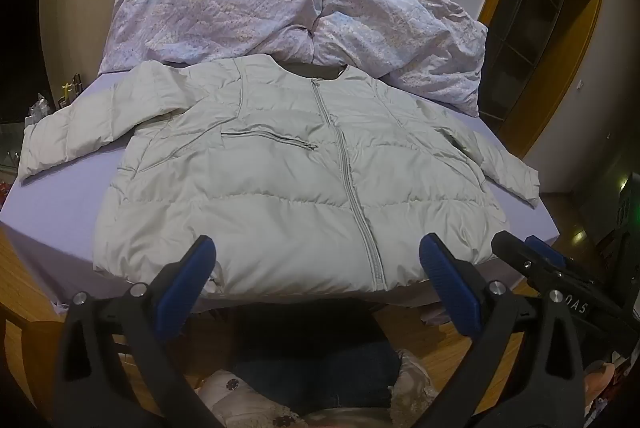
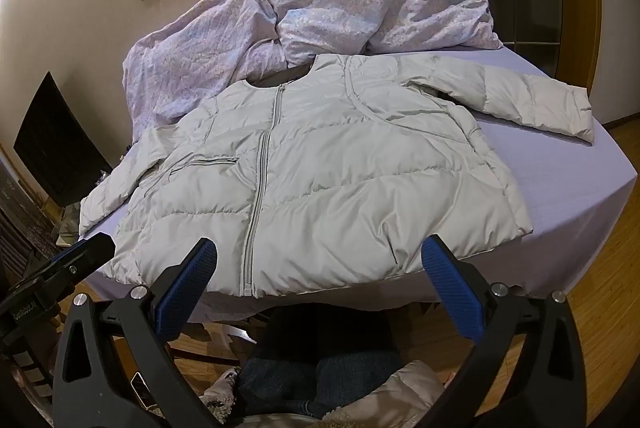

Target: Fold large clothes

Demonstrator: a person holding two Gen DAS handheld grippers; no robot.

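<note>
A pale grey puffer jacket (image 1: 280, 164) (image 2: 320, 164) lies flat on the bed, front up, zipped, collar away from me, both sleeves spread outward. Its hem sits at the near edge of the mattress. My left gripper (image 1: 316, 260) hovers open just above the hem, left of the zip, nothing between its blue pads. My right gripper (image 2: 320, 260) is open too, above the hem on the right of the zip, holding nothing. In the left wrist view the right gripper (image 1: 532, 252) shows at the right edge; in the right wrist view the left gripper (image 2: 80, 256) shows at the left edge.
A crumpled floral duvet (image 1: 288, 12) (image 2: 320, 0) is heaped at the head of the lilac-sheeted bed (image 1: 52, 204) (image 2: 600, 196). A dark screen (image 2: 60, 140) stands at the left, a wooden-framed door (image 1: 532, 28) at the right. A person's legs (image 1: 316, 360) and wood floor lie below.
</note>
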